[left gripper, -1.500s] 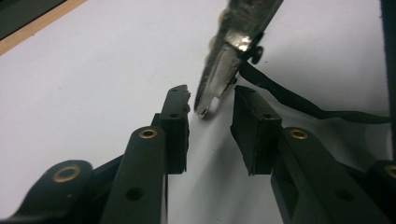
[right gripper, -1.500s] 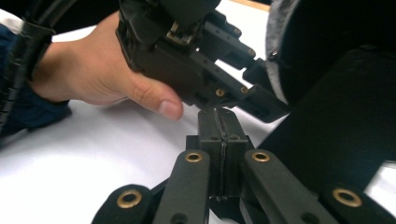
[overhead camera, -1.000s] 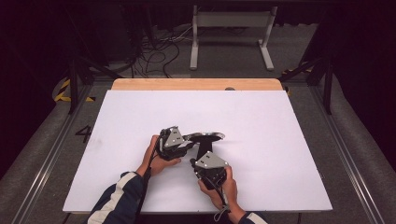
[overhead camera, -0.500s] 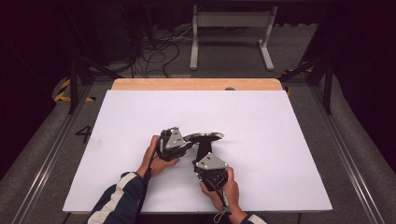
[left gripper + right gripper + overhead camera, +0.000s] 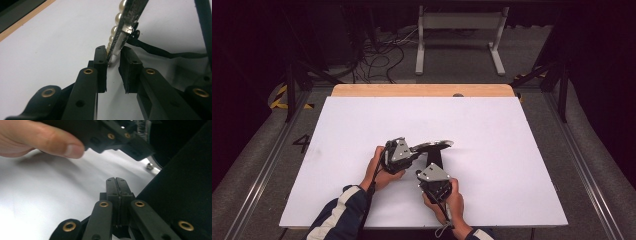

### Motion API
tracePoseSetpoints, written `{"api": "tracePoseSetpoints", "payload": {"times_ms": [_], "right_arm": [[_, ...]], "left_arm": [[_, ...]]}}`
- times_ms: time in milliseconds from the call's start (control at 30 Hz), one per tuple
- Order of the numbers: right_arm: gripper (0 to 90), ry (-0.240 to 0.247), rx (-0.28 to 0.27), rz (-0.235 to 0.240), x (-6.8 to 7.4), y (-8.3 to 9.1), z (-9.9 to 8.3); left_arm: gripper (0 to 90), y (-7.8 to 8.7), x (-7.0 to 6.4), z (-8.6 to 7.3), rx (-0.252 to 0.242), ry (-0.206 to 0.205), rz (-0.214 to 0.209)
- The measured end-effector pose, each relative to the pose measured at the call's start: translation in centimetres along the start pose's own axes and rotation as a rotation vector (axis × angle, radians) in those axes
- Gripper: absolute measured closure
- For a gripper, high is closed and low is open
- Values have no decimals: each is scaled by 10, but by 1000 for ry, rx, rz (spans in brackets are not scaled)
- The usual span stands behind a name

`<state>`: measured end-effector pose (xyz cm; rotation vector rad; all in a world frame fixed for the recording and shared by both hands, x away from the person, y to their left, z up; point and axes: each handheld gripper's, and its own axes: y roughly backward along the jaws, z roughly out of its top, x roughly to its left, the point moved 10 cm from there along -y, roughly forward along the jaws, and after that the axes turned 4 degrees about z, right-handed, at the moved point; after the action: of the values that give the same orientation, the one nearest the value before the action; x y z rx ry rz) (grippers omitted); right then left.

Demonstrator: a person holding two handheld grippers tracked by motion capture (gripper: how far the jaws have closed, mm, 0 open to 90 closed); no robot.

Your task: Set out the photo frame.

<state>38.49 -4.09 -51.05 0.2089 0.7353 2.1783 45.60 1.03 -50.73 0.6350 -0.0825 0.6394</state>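
A flat silver glittery piece point(image 5: 128, 18) edged with pearls point(image 5: 117, 17) hangs above the white table point(image 5: 512, 150). My left gripper point(image 5: 113, 50) is shut on its lower tip. A thin black cord point(image 5: 160, 51) trails from that piece. In the high view the piece point(image 5: 433, 145) is a grey oval at the tip of my left gripper point(image 5: 414, 150), and a black strap point(image 5: 435, 157) runs from it toward my right gripper point(image 5: 421, 171). My right gripper point(image 5: 116, 179) has its jaws pressed together, and a broad black surface point(image 5: 185, 190) lies close on its right.
The white sheet covers most of the table and leaves a wooden strip point(image 5: 422, 90) bare at the far edge. A white metal stand point(image 5: 459, 40) and loose cables point(image 5: 377, 52) sit on the floor beyond. A hand's thumb point(image 5: 50, 142) holds the left gripper.
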Motion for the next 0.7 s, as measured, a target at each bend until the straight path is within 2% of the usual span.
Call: {"api": "tracePoseSetpoints", "payload": {"times_ms": [167, 433, 467, 700], "right_arm": [[900, -12, 2, 15, -9, 4, -6], [900, 2, 17, 45, -12, 7, -13], [900, -3, 20, 63, -13, 8, -15], [900, -32, 31, 86, -22, 15, -21]], "left_arm": [[795, 1, -3, 0, -1, -4, -4], [803, 2, -4, 1, -1, -14, -12], [804, 2, -5, 1, 0, -17, -15], [794, 0, -9, 4, -15, -28, -44]]}}
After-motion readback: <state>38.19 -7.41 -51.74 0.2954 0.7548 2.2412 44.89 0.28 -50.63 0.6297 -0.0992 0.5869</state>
